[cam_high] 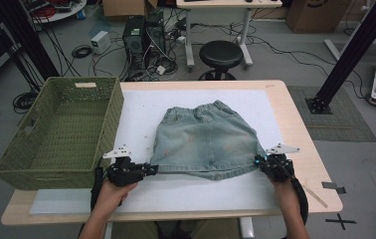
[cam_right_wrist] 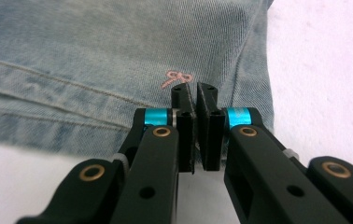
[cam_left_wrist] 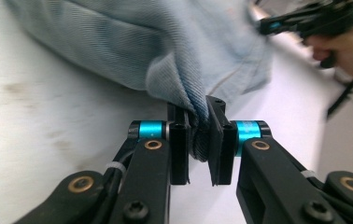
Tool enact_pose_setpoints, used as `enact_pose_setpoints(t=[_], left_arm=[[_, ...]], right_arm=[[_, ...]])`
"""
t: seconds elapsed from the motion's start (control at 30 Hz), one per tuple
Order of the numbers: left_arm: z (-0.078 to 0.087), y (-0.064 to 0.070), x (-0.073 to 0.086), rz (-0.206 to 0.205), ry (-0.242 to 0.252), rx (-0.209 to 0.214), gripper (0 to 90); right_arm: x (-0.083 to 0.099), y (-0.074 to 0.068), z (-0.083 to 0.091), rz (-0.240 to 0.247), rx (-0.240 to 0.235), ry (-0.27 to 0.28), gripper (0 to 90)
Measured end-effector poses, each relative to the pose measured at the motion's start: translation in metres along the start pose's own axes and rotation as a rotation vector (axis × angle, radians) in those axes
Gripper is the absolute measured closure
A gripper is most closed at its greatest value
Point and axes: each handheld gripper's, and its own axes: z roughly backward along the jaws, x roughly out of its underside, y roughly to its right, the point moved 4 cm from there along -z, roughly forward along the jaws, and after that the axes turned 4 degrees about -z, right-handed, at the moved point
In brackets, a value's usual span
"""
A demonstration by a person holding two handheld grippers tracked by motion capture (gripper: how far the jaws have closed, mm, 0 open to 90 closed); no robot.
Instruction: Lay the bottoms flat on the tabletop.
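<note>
1. Here, the left gripper (cam_left_wrist: 198, 140) has its two black jaws pinched on a bunched fold of the faded light-blue denim skirt (cam_left_wrist: 165, 51), the cloth drawn up between the pads in the left gripper view
2. In the high view the left gripper (cam_high: 148, 169) sits at the skirt's near left hem corner, held by the person's left hand (cam_high: 110, 195)
3. The right gripper (cam_right_wrist: 196, 100) has its jaws drawn narrow, almost together; it lies over the denim near the skirt's side edge, just below a small pink embroidered bow (cam_right_wrist: 176, 77), and I cannot tell whether any cloth is caught between the pads
4. In the high view the right gripper (cam_high: 261, 162) is at the skirt's near right hem corner, with the right hand (cam_high: 286, 191) behind it
5. The denim skirt (cam_high: 207, 142) lies flat in the middle of the white mat (cam_high: 176, 194), waistband away from the person and hem toward them
6. The white mat covers most of the light wooden table (cam_high: 300, 144)
7. An olive-green woven rectangular basket (cam_high: 59, 132) stands at the table's left end, just beside the mat and well apart from the skirt
8. Beyond the table a round black stool (cam_high: 221, 54) stands on the grey floor
</note>
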Motion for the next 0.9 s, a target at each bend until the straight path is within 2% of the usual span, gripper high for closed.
enact_pose_setpoints(t=[0.13, 0.27, 0.33, 0.4, 0.43, 0.47, 0.53, 0.6, 0.63, 0.67, 0.7, 0.8, 0.9], left_arm=[[0.006, 0.006, 0.005, 0.004, -0.022, 0.051, 81.3], [0.006, 0.01, 0.012, 0.006, -0.048, 0.082, 81.1], [0.008, 0.009, 0.011, 0.016, -0.023, 0.082, 78.9], [0.012, 0.007, 0.007, 0.015, 0.02, 0.075, 67.0], [0.015, 0.006, 0.003, 0.008, 0.049, 0.05, 60.9], [0.015, 0.005, 0.001, 0.007, 0.063, 0.037, 50.7], [0.015, 0.003, -0.005, 0.001, 0.093, -0.009, 45.3], [0.014, -0.001, -0.011, 0.012, 0.118, -0.052, 42.6], [0.014, -0.002, -0.015, 0.019, 0.152, -0.057, 42.6], [0.014, -0.003, -0.018, 0.01, 0.166, -0.07, 42.6], [0.011, -0.005, -0.019, 0.004, 0.16, -0.084, 42.6], [-0.003, -0.017, -0.021, 0.006, 0.078, -0.144, 42.4], [-0.018, -0.033, -0.022, 0.051, 0.013, -0.235, 40.0]], right_arm=[[0.003, 0.001, 0.016, 0.008, -0.012, 0.01, 87.8], [0.006, -0.003, 0.032, 0.043, 0.011, 0.003, 87.7], [0.008, -0.005, 0.035, 0.039, 0.01, -0.012, 87.6], [0.01, -0.005, 0.035, 0.029, -0.003, -0.03, 84.2], [0.009, -0.005, 0.035, 0.025, -0.001, -0.019, 77.4], [0.007, -0.003, 0.036, 0.013, -0.009, 0.007, 68.1], [0.003, -0.001, 0.037, -0.013, -0.019, 0.06, 56.9], [-0.002, 0.001, 0.037, -0.027, -0.019, 0.093, 53.6], [-0.004, 0.002, 0.036, -0.029, -0.013, 0.101, 50.6], [-0.008, 0.004, 0.033, -0.034, 0.004, 0.101, 49.5], [-0.01, 0.006, 0.031, -0.032, 0.003, 0.1, 48.9], [-0.018, 0.011, 0.021, -0.022, 0.004, 0.095, 44.8], [-0.028, 0.016, 0.006, -0.032, -0.015, 0.078, 41.8]])
